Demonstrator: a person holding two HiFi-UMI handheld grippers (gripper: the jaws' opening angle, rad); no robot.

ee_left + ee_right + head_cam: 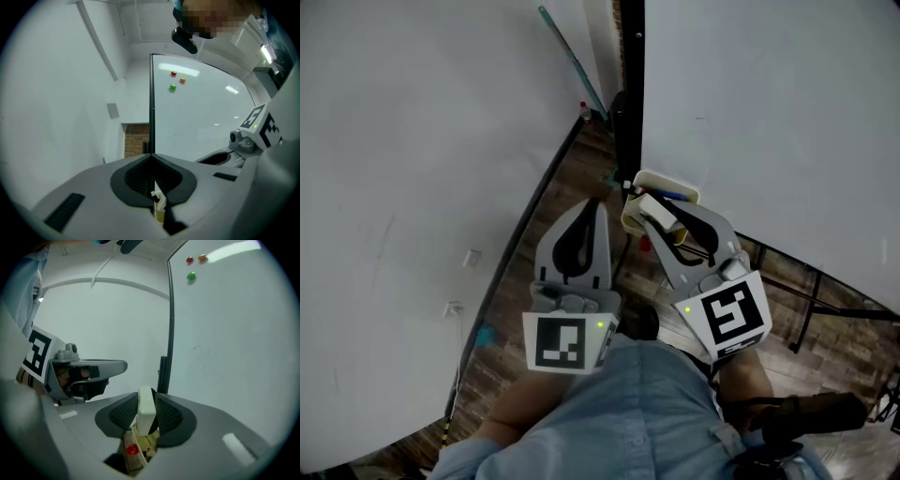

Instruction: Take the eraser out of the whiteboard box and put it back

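The taking-out half of the job looked as good as done. The right gripper (pixel 661 217) was clamped on the eraser (pixel 656 208), its two ribbed pads pressing the eraser's flat sides, as that gripper's own view showed (pixel 146 401). The eraser stood just above and on the near side of the small yellowish box (pixel 675 178), which hung at the left edge of the whiteboard (pixel 769 112). It appeared clear of the box rather than resting in it, though how far above I could not tell.

The left gripper (pixel 596 211) was clenched with nothing in it, its tips meeting. It hung just left of the right one, near the box but apart from it, and seemed to have no part in the hold.

By my reading the next move was the return. That called for bringing the eraser back over the box mouth, lining its narrow edge with the opening and lowering it inside before letting go. The box looked tight and already held other things, a red piece (pixel 132 449) among them, so the eraser would likely need to go in edge first.

The eraser (pixel 146 412) was a pale, off-white block with rounded corners, held upright on end, with its top standing above the pads. It looked firm and light, and sat straight in the grip.
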